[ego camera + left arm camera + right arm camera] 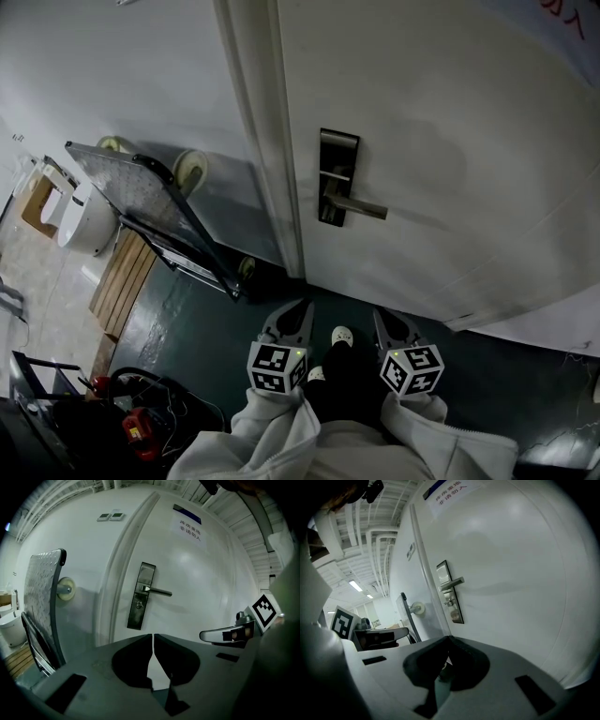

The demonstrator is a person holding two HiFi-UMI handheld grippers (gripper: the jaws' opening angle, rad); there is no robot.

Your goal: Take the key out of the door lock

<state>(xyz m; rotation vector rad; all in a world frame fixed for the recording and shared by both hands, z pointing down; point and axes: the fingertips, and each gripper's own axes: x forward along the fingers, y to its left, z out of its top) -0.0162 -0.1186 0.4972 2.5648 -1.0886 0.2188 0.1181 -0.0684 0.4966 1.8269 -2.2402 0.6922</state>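
left gripper jaws together, right gripper jaws together

left gripper: jaws together, nothing between
lock plate: on door, well ahead
handle: level, points right

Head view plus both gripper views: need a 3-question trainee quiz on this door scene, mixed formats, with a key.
1. True or false: the left gripper is touching the handle.
2. In the head view, the handle's lever on the door points: A) straight up; B) right, away from the door's near edge; C) left, toward that edge.
3. Fill in: the left gripper and the right gripper are both ____, with nothing held.

Key: 1 false, it is well short of the door; 2 B; 3 shut.
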